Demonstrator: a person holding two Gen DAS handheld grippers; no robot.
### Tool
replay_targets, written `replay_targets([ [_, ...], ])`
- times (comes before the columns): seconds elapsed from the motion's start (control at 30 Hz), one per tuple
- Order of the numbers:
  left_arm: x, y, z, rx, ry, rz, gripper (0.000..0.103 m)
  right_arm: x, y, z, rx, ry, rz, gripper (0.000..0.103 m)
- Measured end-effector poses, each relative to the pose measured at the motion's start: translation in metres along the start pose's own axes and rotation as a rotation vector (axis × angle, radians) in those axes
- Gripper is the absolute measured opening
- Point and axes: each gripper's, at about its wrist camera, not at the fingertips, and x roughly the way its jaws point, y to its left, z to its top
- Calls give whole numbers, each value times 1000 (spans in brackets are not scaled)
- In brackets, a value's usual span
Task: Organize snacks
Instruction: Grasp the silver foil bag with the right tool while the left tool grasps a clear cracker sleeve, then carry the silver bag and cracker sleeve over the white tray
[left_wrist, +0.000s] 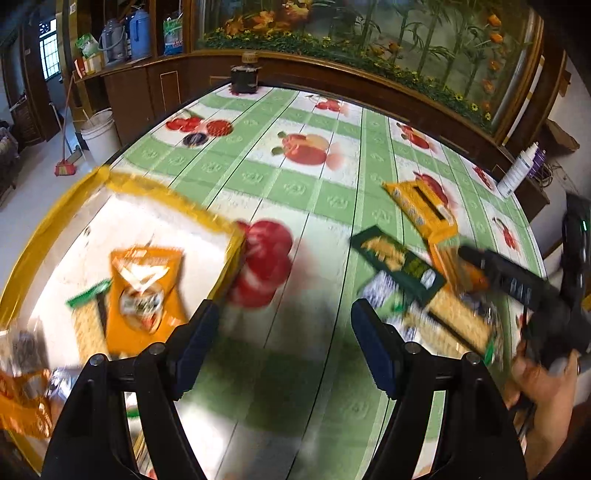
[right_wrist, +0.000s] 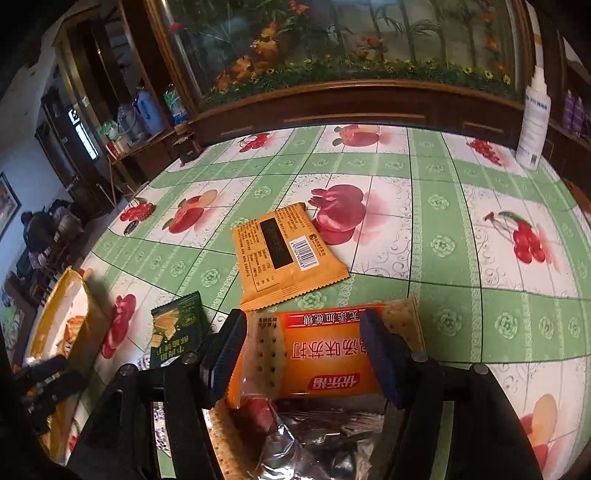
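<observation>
Crackers, an orange packet (right_wrist: 325, 354), are lying crosswise between the right gripper (right_wrist: 306, 354), its parted jaws straddling it, unclamped. Left gripper (left_wrist: 284, 347) is hanging open, empty, nearer the yellow-rimmed tray (left_wrist: 48, 229).

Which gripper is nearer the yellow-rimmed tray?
Left. The left gripper hangs open just beside the yellow-rimmed tray, at its right edge. The right gripper is farther off, straddling an orange cracker packet in the snack pile.
</observation>
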Motion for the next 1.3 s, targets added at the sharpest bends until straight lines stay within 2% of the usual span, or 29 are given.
replay_targets([
  [0.13,27,-30,26,48,-14,33,74,-1,26,-16,-171,42,-88,80],
  [0.2,42,-46,33,90,0,41,74,-6,40,-33,-259,50,-140,84],
  [0.3,59,-68,30,171,30,79,74,-15,51,-58,-347,71,-178,88],
  [0.37,62,-77,18,225,54,75,75,-24,54,-75,-379,86,-192,89],
  [0.4,56,-79,11,240,28,64,74,-29,55,-83,-396,93,-202,88],
  [0.57,38,-81,-31,335,88,8,76,-59,38,-123,-313,141,-77,87],
  [0.67,18,-77,-62,377,85,-61,79,-76,30,-143,-256,160,-17,87],
  [0.7,12,-75,-70,386,84,-41,79,-84,27,-149,-242,156,-2,87],
  [0.77,-3,-68,-75,361,57,-10,79,-96,21,-157,-196,141,23,86],
  [0.9,-33,-51,-80,234,49,-68,79,-114,7,-161,-118,72,-39,83],
  [1.0,-47,-54,-92,214,49,-75,79,-119,6,-160,-98,39,-63,80],
  [1.13,-50,-55,-108,191,76,-75,79,-108,13,-158,-128,55,-49,75],
  [1.3,-48,-58,-120,186,105,-55,79,-95,22,-161,-176,59,-99,63],
])
